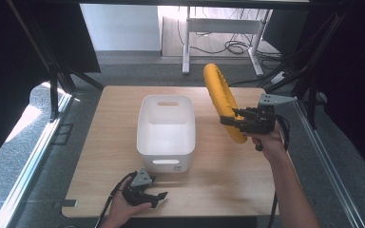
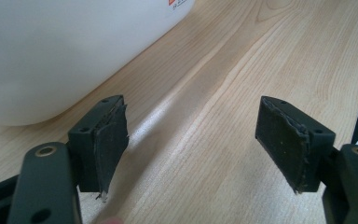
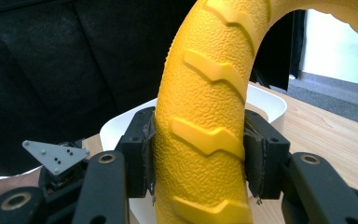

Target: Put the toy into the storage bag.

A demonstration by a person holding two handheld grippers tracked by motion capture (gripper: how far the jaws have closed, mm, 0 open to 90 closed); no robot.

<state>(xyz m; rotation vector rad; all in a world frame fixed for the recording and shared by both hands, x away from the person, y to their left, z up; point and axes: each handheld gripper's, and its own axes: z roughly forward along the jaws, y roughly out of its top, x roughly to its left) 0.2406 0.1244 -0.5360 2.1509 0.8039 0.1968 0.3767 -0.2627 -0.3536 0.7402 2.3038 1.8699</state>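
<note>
The right hand-held gripper [image 1: 235,119] is squeezed tight on a yellow ring [image 1: 223,101], a big hoop with raised tire-like bumps. It holds the yellow ring up in the air over the right side of the table [image 1: 228,171], standing on its edge, just to the right of the white bin [image 1: 166,130]. In the right gripper view the two black pads [image 3: 145,154] press flat on both sides of the yellow ring [image 3: 203,135], around its thick round body. The skin looks rough and bumpy, so it should not slip much. It looks like soft rubber or foam and it seems light. It may bend or wobble if it is swung fast, because the far end sticks out a long way from the grip. A good place to hold it is across the thick part between two bumps, which is where it is held. The white bin is empty, with room inside. The left hand-held gripper [image 1: 148,194] rests low at the near edge of the table, its jaws wide apart with nothing in them.
</note>
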